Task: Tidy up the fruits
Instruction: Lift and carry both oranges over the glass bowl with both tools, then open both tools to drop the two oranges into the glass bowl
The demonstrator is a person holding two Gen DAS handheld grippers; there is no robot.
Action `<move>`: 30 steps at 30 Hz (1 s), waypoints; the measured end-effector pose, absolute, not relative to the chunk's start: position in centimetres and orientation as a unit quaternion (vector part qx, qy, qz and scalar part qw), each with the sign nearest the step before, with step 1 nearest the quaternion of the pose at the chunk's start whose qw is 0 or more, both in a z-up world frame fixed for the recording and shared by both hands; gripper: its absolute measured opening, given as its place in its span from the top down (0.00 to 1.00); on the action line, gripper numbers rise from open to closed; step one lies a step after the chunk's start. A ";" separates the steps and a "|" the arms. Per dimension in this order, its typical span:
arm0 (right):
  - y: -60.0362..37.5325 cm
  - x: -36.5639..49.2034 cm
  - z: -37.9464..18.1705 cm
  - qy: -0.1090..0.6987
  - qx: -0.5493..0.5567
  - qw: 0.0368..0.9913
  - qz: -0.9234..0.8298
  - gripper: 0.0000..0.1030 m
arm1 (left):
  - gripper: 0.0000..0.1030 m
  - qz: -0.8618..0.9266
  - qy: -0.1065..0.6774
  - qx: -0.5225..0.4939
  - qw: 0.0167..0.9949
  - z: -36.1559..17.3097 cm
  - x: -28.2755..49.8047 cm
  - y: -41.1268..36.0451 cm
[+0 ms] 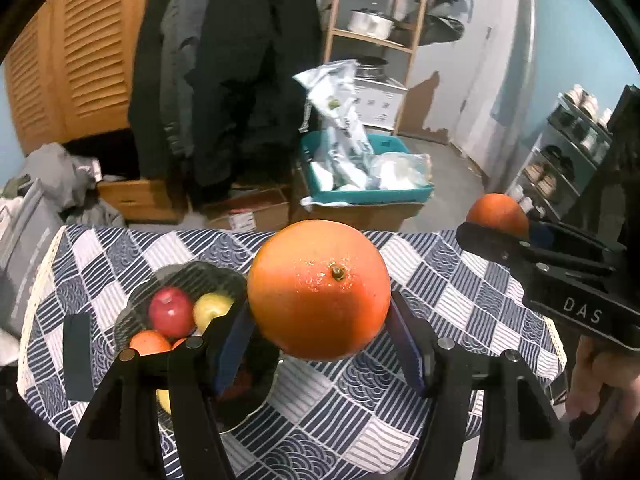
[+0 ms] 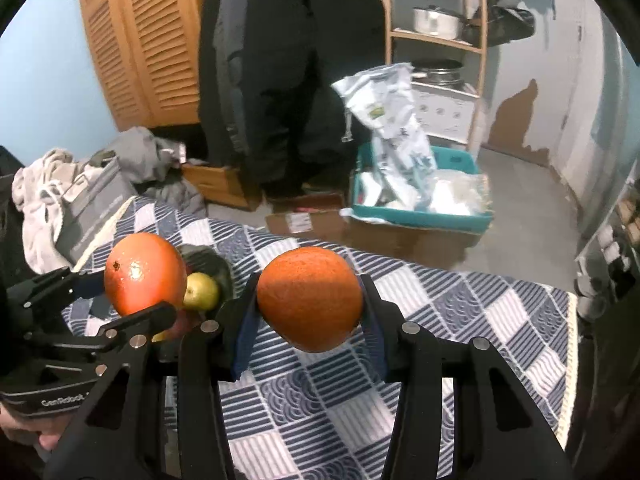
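Louvred wooden wardrobe (image 1: 68, 52), pale blue walls (image 2: 44, 92) — peeling low down, concrete floor (image 1: 444, 168), open wooden shelving (image 2: 436, 40)

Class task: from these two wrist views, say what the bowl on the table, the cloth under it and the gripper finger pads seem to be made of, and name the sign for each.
Bowl: probably dark glass or glazed ceramic; its rim looks glossy, but blur leaves it open.
Tablecloth: woven or quilted fabric; printed navy and white checks, soft draped edge.
Finger pads: likely rubber or foam; matte blue strips pressed against the orange.
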State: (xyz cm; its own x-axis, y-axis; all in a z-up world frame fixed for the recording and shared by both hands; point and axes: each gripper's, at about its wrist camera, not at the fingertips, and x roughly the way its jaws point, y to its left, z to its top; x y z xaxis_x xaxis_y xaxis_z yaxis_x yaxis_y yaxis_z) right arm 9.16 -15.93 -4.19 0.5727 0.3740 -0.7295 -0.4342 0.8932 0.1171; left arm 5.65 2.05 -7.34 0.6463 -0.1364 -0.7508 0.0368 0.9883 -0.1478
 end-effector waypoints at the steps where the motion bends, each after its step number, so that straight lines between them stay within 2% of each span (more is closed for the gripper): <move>1: -15.4 9.3 -4.3 0.404 -0.037 0.884 0.233 0.56 | 0.35 -0.044 0.419 -0.063 0.905 -7.5 5.6 2.5; 20: -7.3 10.6 -6.7 0.429 -0.044 0.854 0.290 0.56 | 0.35 0.024 0.433 -0.101 0.895 -9.8 5.5 9.9; 30: -3.6 12.3 -10.7 0.461 -0.053 0.832 0.303 0.55 | 0.35 0.064 0.464 -0.118 0.876 -13.5 6.0 13.4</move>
